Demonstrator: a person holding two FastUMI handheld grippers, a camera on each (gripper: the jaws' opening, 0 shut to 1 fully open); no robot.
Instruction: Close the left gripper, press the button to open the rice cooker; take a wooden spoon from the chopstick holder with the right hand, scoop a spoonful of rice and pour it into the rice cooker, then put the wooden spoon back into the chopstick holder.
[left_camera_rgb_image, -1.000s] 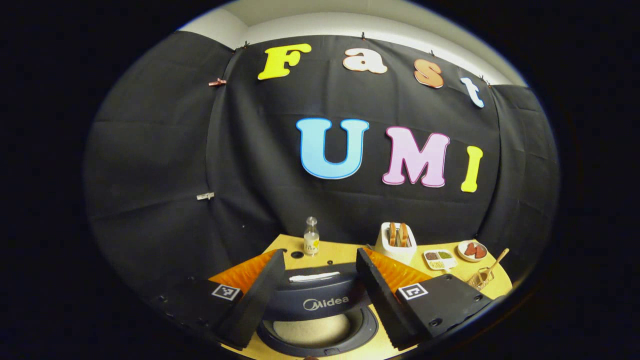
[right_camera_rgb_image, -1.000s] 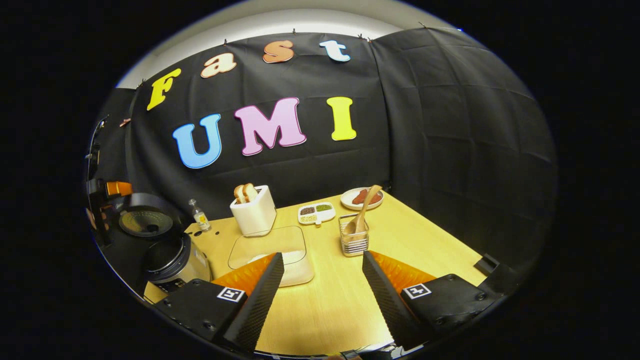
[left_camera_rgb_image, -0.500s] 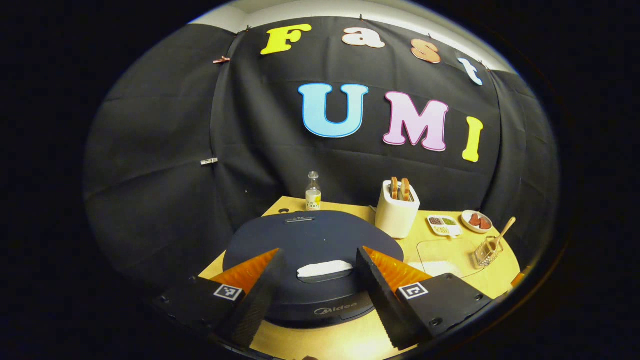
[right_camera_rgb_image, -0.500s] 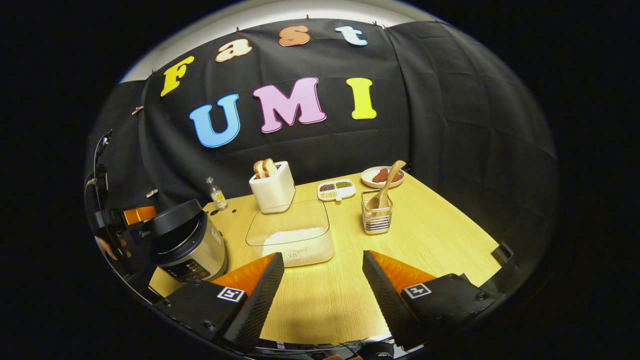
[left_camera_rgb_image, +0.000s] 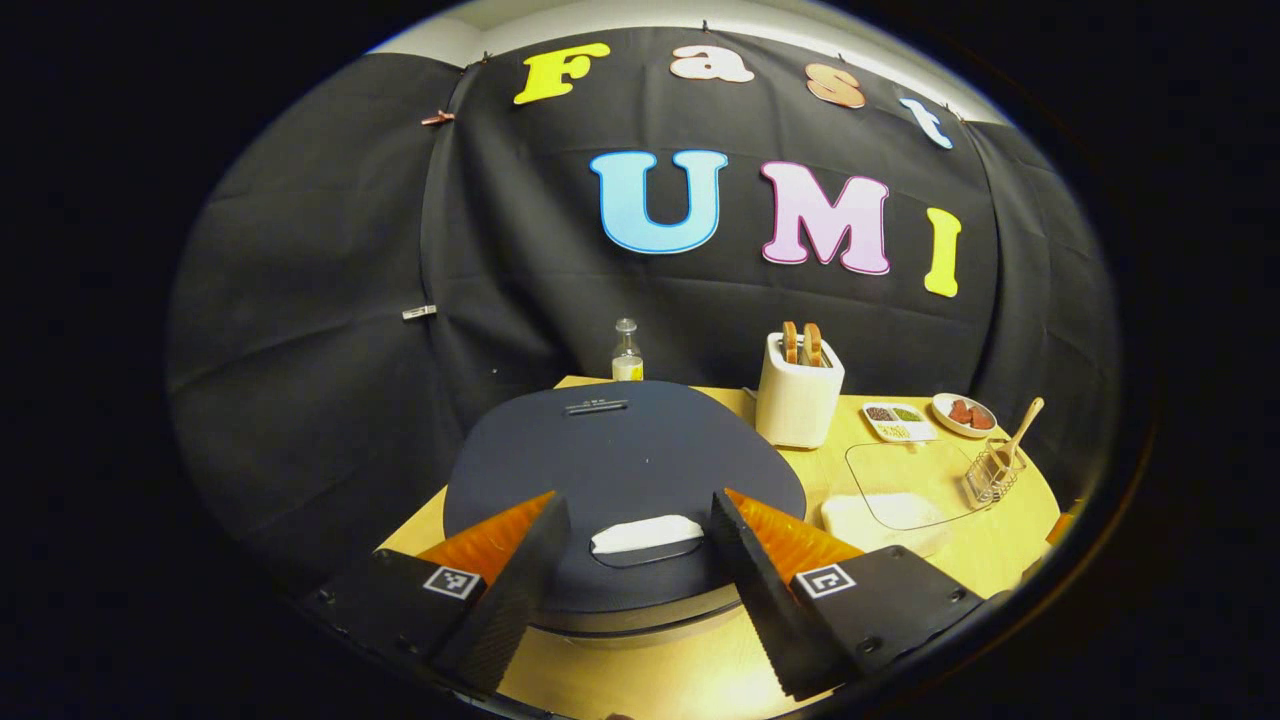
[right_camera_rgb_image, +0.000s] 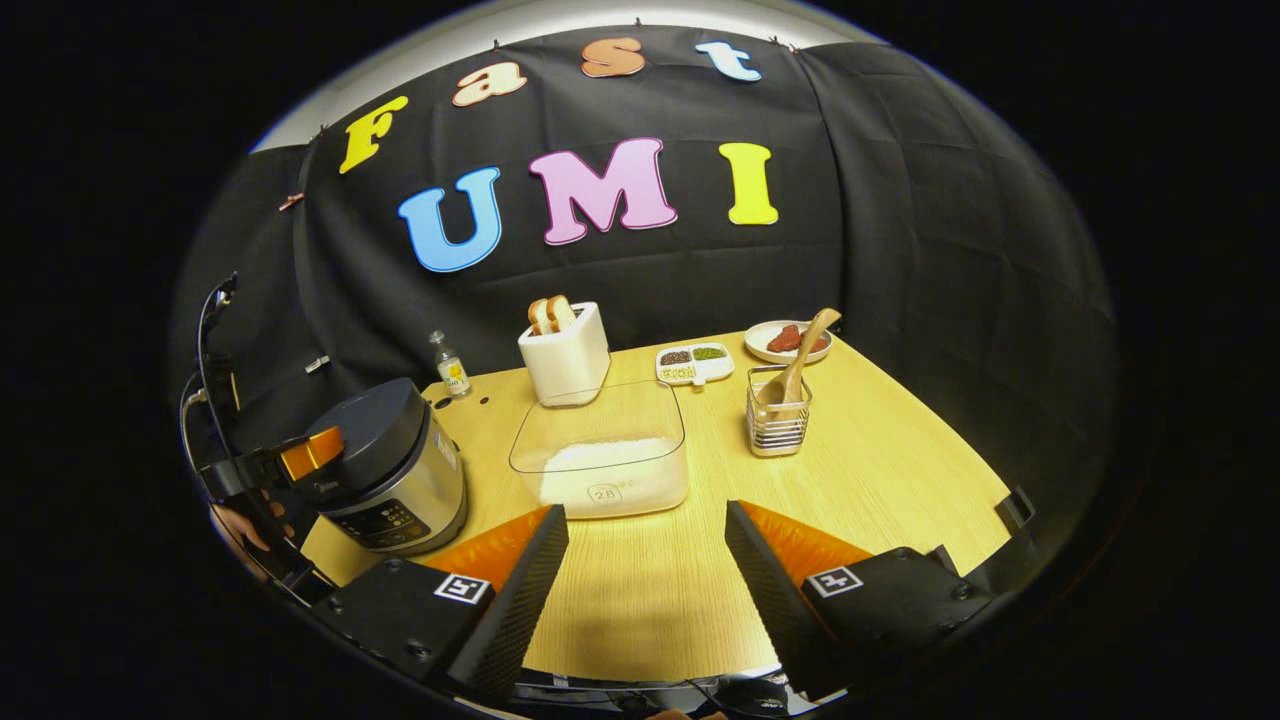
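The rice cooker (left_camera_rgb_image: 620, 450) stands right under my left gripper (left_camera_rgb_image: 637, 505) with its dark lid down. That gripper is open, its fingers on either side of the white button (left_camera_rgb_image: 645, 533) and above the lid. In the right gripper view the cooker (right_camera_rgb_image: 385, 475) sits at the table's left, with the left gripper (right_camera_rgb_image: 300, 458) over its front edge. My right gripper (right_camera_rgb_image: 645, 510) is open over bare table, holding nothing. Ahead of it is the clear box of rice (right_camera_rgb_image: 603, 465). The wooden spoon (right_camera_rgb_image: 800, 355) leans in the wire chopstick holder (right_camera_rgb_image: 778, 425), farther right.
A white toaster (right_camera_rgb_image: 565, 350) with bread, a small bottle (right_camera_rgb_image: 452, 368), a divided dish of grains (right_camera_rgb_image: 695, 362) and a plate (right_camera_rgb_image: 785, 342) line the back of the table. A hand (right_camera_rgb_image: 240, 525) shows behind the left gripper. The black cloth wall closes the back and right.
The cooker's lid stood open a second ago and has swung down shut. The left gripper has followed it down. The right gripper has pulled back and risen a little.
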